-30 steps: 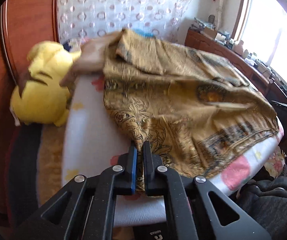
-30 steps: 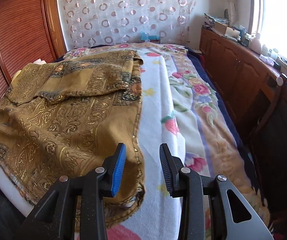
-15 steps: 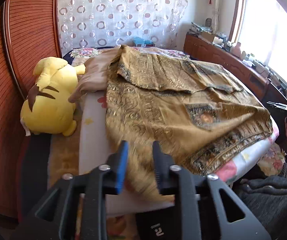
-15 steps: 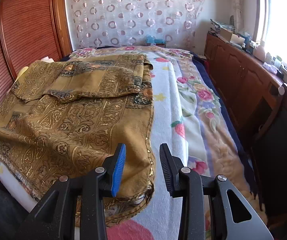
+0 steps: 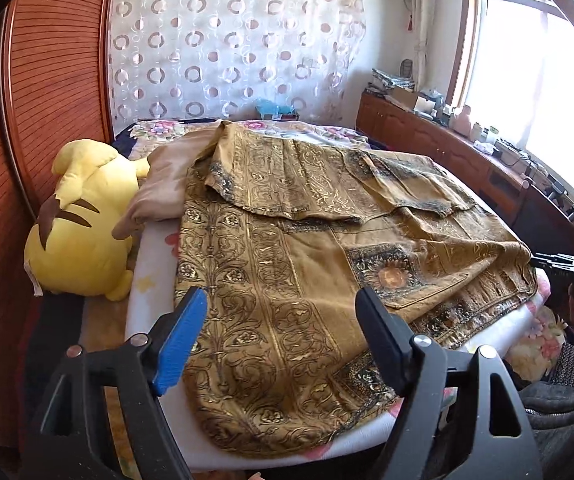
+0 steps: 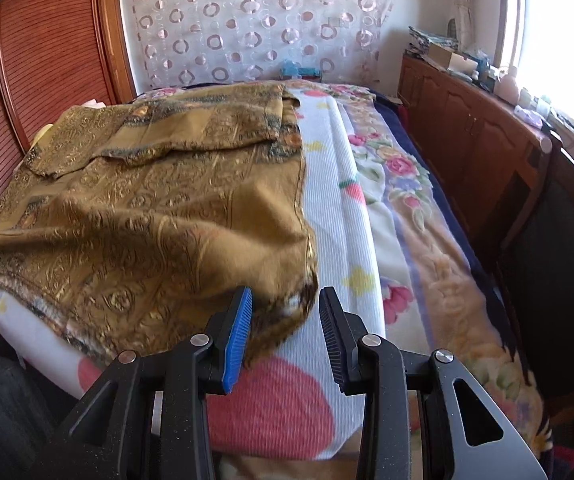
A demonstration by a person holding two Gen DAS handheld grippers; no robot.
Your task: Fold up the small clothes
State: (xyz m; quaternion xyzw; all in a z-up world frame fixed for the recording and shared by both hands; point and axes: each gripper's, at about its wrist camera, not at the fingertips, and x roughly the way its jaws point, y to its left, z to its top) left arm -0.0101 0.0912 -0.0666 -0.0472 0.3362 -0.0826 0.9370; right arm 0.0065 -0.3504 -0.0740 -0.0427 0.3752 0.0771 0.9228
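A golden-brown patterned garment (image 5: 307,248) lies spread on the bed, its far part folded over itself. It also shows in the right wrist view (image 6: 147,216). My left gripper (image 5: 283,344) is wide open and empty above the garment's near hem. My right gripper (image 6: 283,328) is open over the garment's near right corner, which lies between the fingers without being pinched.
A yellow plush toy (image 5: 83,220) lies at the bed's left by the wooden headboard (image 5: 47,120). A beige cloth (image 5: 163,192) lies under the garment's far left. A wooden cabinet (image 6: 479,152) runs along the right. The white floral blanket (image 6: 339,208) covers the bed.
My left gripper let go of the garment's hem, opened wide and drew back. The hem dropped onto the bed. My right gripper moved closer to the garment's corner.
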